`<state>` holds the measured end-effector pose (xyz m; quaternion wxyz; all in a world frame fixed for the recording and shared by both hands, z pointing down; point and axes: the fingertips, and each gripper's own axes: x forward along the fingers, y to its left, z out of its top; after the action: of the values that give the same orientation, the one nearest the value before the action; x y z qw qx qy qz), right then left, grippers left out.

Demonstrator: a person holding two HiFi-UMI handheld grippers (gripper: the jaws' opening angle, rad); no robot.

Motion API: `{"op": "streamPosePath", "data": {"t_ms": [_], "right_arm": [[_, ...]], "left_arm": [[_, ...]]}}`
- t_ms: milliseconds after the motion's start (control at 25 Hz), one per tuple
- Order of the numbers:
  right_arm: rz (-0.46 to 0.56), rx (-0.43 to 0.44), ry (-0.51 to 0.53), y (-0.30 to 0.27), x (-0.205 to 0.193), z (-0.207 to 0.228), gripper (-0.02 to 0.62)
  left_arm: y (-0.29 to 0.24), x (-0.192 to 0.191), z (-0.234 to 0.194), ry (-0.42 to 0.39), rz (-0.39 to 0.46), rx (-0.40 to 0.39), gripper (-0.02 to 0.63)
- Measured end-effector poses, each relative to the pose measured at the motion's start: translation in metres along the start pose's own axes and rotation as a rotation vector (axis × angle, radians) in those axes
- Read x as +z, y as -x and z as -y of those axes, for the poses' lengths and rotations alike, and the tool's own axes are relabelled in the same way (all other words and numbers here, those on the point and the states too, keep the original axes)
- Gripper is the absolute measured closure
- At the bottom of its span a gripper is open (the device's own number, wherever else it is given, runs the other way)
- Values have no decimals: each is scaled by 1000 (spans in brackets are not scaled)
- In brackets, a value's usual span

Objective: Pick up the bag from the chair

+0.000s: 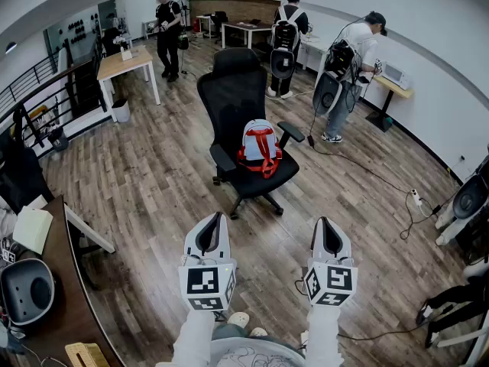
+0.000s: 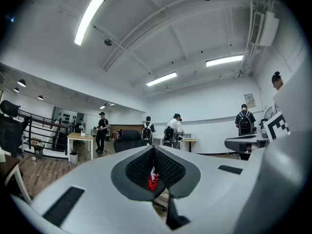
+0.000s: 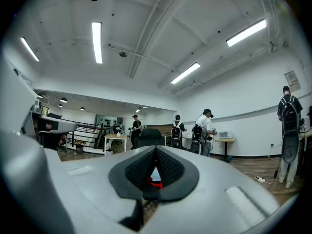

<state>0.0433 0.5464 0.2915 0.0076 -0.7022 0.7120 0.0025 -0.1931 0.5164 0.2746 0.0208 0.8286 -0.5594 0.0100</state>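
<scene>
A light blue bag (image 1: pixel 259 145) with red straps stands upright on the seat of a black office chair (image 1: pixel 233 90) in the middle of the wooden floor. My left gripper (image 1: pixel 216 219) and right gripper (image 1: pixel 324 224) hover side by side well short of the chair, both shut with nothing in them. In the left gripper view only a red sliver of the bag (image 2: pixel 152 179) shows through the gap below the touching tips of the left gripper (image 2: pixel 154 149). The right gripper (image 3: pixel 156 149) likewise frames a strip of the bag (image 3: pixel 155 178). Neither gripper touches bag or chair.
A dark desk (image 1: pixel 61 312) runs along my left. Cables and a power strip (image 1: pixel 416 200) lie on the floor at right. Three people (image 1: pixel 168 29) stand near the far desks (image 1: pixel 126 61). Bare wooden floor lies between me and the chair.
</scene>
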Motion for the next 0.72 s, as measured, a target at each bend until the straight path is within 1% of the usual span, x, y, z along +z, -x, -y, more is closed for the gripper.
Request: {"op": "streamPosePath", "data": {"t_ms": [440, 720], "right_arm": [[-5, -15, -13, -15, -6, -6, 586], [16, -30, -18, -40, -4, -14, 585]], "left_arm": [[-13, 0, -13, -10, -2, -13, 600], [-36, 4, -30, -18, 9, -41, 600]]}}
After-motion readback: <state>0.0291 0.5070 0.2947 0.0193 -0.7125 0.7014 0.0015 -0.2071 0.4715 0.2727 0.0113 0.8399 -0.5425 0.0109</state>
